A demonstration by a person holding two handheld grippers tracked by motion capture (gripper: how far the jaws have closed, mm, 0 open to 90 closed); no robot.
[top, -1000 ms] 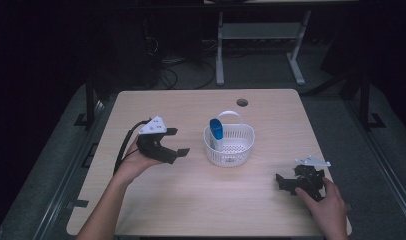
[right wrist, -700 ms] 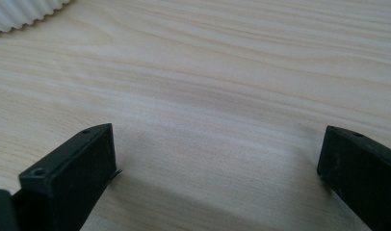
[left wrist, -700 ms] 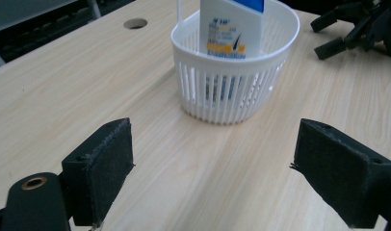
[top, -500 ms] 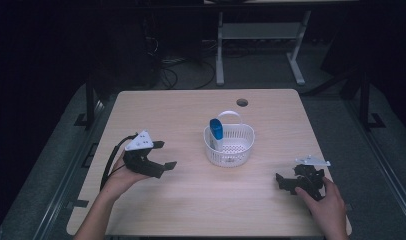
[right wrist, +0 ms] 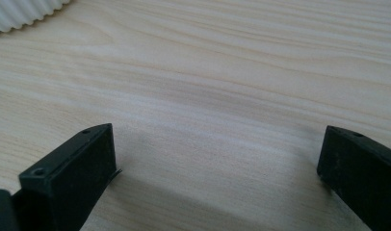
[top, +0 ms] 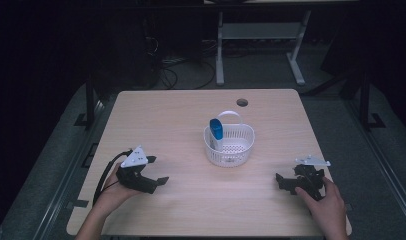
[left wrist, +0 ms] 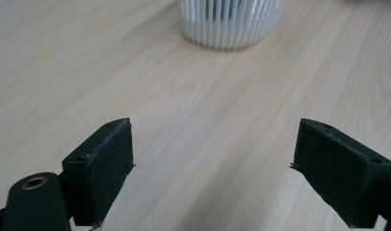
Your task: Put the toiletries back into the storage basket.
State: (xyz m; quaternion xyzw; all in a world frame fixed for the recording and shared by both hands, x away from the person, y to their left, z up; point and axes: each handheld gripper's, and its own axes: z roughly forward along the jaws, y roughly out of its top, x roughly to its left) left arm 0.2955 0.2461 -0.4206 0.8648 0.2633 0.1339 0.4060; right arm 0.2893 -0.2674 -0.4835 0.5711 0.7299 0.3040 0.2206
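Note:
A white slatted basket (top: 229,143) stands near the middle of the wooden table (top: 181,120), with a blue and white object (top: 216,130) upright inside it. My left gripper (top: 158,182) rests low at the front left, open with nothing between its jaws; its own view has the basket (left wrist: 230,21) ahead and bare wood (left wrist: 208,144) between the pads. My right gripper (top: 282,183) sits at the front right, also open and empty, with the basket's ribbed edge (right wrist: 20,14) at the far left of its view.
A round cable hole (top: 242,102) lies in the tabletop behind the basket. A white desk frame (top: 256,35) and cables (top: 176,60) stand on the floor beyond the table. The table's front edge runs just under both hands.
My left gripper has drawn back from beside the basket toward the front left of the table and come down low. The right gripper has stayed put.

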